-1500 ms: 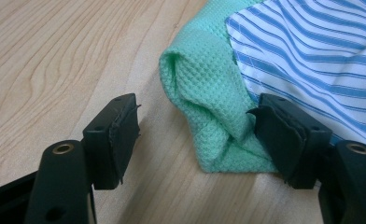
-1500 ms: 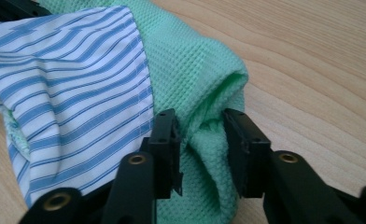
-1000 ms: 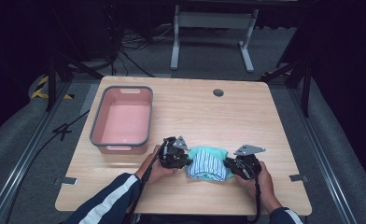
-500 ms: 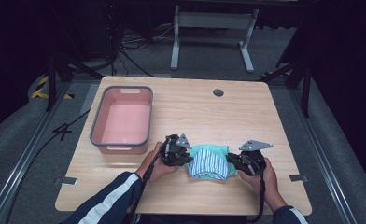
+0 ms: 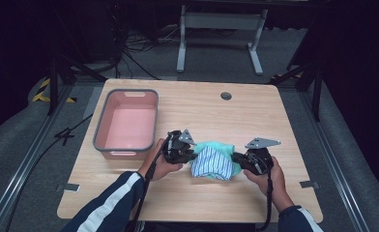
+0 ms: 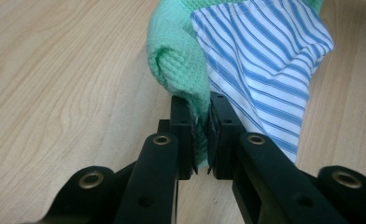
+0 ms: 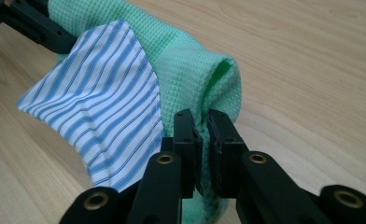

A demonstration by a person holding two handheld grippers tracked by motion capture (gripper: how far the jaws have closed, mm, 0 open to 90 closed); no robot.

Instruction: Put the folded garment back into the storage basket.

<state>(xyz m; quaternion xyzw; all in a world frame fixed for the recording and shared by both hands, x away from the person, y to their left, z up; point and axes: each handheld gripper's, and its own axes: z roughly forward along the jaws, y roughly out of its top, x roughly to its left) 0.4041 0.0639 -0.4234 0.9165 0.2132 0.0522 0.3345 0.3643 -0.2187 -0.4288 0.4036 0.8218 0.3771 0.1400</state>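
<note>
Pinching from both ends, we hold the green waffle cloth (image 5: 211, 147) with the striped blue-and-white cloth (image 5: 212, 163) lying against it. Our left gripper (image 6: 200, 135) has its jaws pressed together on a folded green edge, the striped piece hanging just beyond and to the right of those fingers. Our right gripper (image 7: 203, 144) clamps the opposite green fold, stripes to the left of its fingers. Between both grippers the bundle spans above the wooden table (image 5: 255, 111); the pink bin (image 5: 127, 123) sits beyond our left hand (image 5: 161, 164).
</note>
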